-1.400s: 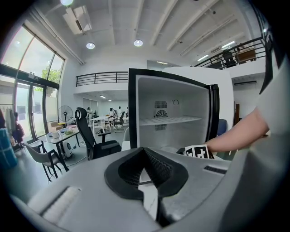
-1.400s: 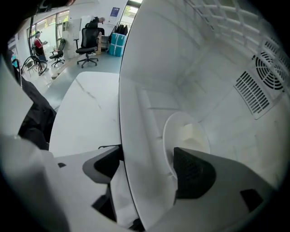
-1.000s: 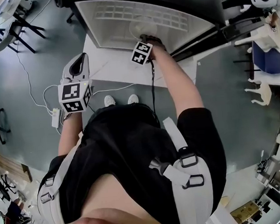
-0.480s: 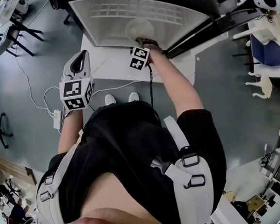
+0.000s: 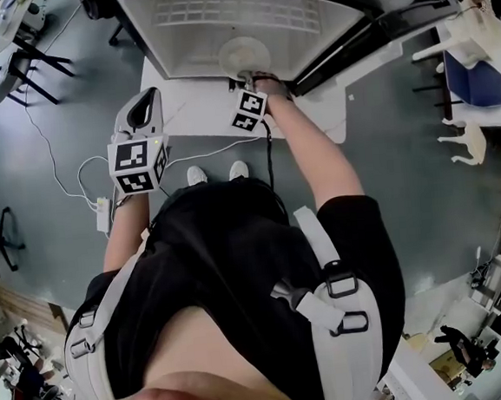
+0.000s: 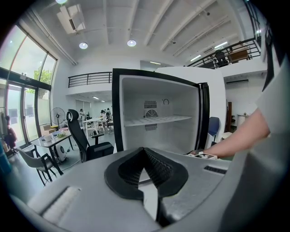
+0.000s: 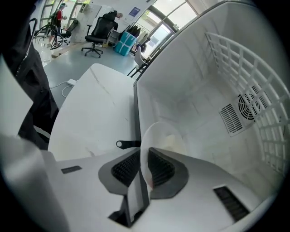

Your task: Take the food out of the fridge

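Closing right claw [image 7: 144, 162] on plate [image 7: 159, 135] | white fridge [image 5: 218, 32] interior | grey room floor [image 5: 422, 171]

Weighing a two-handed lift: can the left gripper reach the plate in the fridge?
Probably yes: fridge stands open, nothing blocks the left gripper; the right gripper, jaws closing, takes only the plate's rim.

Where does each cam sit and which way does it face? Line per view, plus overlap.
Head view: person's head, steeply down onto the open fridge and plate; shows torso, right forearm, left gripper, right gripper.
Left gripper view: on that gripper, facing the fridge front; shows its shut, empty jaws, right forearm.
Right gripper view: on that gripper, angled down into the fridge; jaws closing on the plate rim.
Shared: all see the fridge; head and right gripper views, the plate.
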The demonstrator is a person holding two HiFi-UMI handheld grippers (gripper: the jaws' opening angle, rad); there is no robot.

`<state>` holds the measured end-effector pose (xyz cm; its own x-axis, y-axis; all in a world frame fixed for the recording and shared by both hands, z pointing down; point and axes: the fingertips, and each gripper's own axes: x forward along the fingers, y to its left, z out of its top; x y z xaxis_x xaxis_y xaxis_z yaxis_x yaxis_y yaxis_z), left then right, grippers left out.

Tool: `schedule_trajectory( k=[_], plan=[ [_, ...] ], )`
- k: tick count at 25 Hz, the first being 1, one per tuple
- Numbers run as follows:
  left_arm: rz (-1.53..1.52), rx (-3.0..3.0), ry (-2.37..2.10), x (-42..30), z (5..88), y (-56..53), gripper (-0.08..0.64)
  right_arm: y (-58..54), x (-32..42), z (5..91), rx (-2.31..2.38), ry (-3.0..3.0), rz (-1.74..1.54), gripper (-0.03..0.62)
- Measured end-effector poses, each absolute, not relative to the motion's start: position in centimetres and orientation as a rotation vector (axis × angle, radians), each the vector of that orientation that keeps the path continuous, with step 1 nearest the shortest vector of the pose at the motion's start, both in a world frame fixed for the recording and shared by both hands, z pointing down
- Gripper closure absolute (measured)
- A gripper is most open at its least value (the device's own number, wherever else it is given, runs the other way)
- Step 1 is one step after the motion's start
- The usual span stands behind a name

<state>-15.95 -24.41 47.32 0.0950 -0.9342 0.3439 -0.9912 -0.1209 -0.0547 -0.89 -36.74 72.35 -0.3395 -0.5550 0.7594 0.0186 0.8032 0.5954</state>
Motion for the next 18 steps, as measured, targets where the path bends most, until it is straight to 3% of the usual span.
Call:
schedule_trajectory(
  k=[18],
  plan=[
    [0.447,2.315,-1.807,-12.6,47.3,-26.3,0.558,-36.1,0.3,66.3,0.586,-1.807,-0.974,0.577]
  ],
)
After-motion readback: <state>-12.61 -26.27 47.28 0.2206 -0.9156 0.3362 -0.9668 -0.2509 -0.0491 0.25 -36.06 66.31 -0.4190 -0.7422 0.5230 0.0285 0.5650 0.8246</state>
